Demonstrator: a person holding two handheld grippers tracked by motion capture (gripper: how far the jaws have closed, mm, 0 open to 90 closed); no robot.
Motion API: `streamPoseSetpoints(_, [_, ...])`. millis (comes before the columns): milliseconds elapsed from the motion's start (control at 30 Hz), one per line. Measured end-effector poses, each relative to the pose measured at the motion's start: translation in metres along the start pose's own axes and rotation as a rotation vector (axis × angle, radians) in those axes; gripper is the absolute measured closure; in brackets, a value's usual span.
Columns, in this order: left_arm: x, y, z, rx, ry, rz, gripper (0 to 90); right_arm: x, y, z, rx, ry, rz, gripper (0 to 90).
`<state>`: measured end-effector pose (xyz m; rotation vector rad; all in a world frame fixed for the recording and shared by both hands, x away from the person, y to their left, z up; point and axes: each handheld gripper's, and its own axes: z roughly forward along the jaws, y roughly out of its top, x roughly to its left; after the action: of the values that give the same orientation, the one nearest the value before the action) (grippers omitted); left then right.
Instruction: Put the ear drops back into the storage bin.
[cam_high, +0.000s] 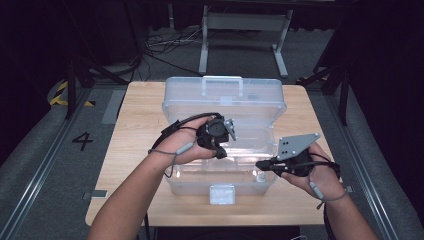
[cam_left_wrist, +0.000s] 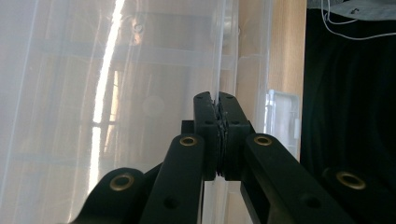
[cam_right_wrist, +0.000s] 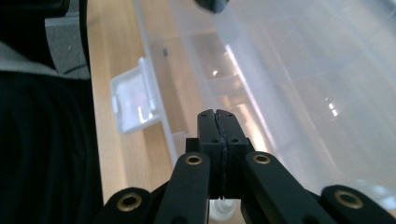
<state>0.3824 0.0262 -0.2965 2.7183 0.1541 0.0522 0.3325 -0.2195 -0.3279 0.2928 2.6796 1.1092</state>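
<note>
Overhead looks forward; both gripper cameras perhaps share box (cam_high: 223, 107)

Grey floor (cam_high: 45, 165), black curtains (cam_high: 385, 45), wooden table (cam_high: 135, 130)

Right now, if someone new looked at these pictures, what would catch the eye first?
The big clear plastic box in the middle of the wooden table, lid raised, with a white latch at its near edge. Next, the left gripper over the open box and the right gripper at its near right corner, both with fingers pressed together.
</note>
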Motion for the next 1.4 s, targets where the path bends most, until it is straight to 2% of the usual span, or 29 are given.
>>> streamPoseSetpoints(233, [0.0,0.0,0.0,-0.003,0.003,-0.004,88.2,-0.008,0.001,-0.008,-0.073,-0.06,0.028,90.0])
streamPoseSetpoints(567, [0.0,-0.001,0.0,-0.006,0.003,-0.004,88.2,-0.018,-0.009,-0.025,-0.232,-0.144,0.141,90.0])
streamPoseSetpoints(667, [-0.001,-0.001,0.0,-0.009,0.005,-0.005,88.1,-0.019,-0.01,-0.027,-0.253,-0.16,0.153,90.0])
streamPoseSetpoints(733, [-0.002,-0.002,0.0,-0.015,0.01,-0.004,88.2,-0.02,-0.013,-0.031,-0.291,-0.187,0.182,90.0])
streamPoseSetpoints(833, [-0.003,-0.001,0.0,-0.011,0.022,0.007,88.2,-0.024,-0.018,-0.034,-0.319,-0.219,0.228,90.0])
streamPoseSetpoints(967, [-0.004,-0.002,0.0,-0.019,0.027,-0.001,88.2,-0.031,-0.024,-0.035,-0.36,-0.239,0.278,90.0])
streamPoseSetpoints(1167, [-0.005,-0.005,0.001,-0.036,0.028,-0.01,88.1,-0.038,-0.03,-0.036,-0.423,-0.258,0.323,90.0])
streamPoseSetpoints(1267, [-0.007,-0.005,0.001,-0.03,0.039,0.004,88.1,-0.04,-0.031,-0.036,-0.439,-0.266,0.338,90.0])
streamPoseSetpoints(1333, [-0.009,-0.005,0.002,-0.03,0.048,0.006,88.1,-0.043,-0.033,-0.036,-0.463,-0.272,0.364,90.0])
streamPoseSetpoints(1400, [-0.01,-0.005,0.002,-0.031,0.05,0.004,88.1,-0.043,-0.034,-0.036,-0.464,-0.272,0.371,90.0])
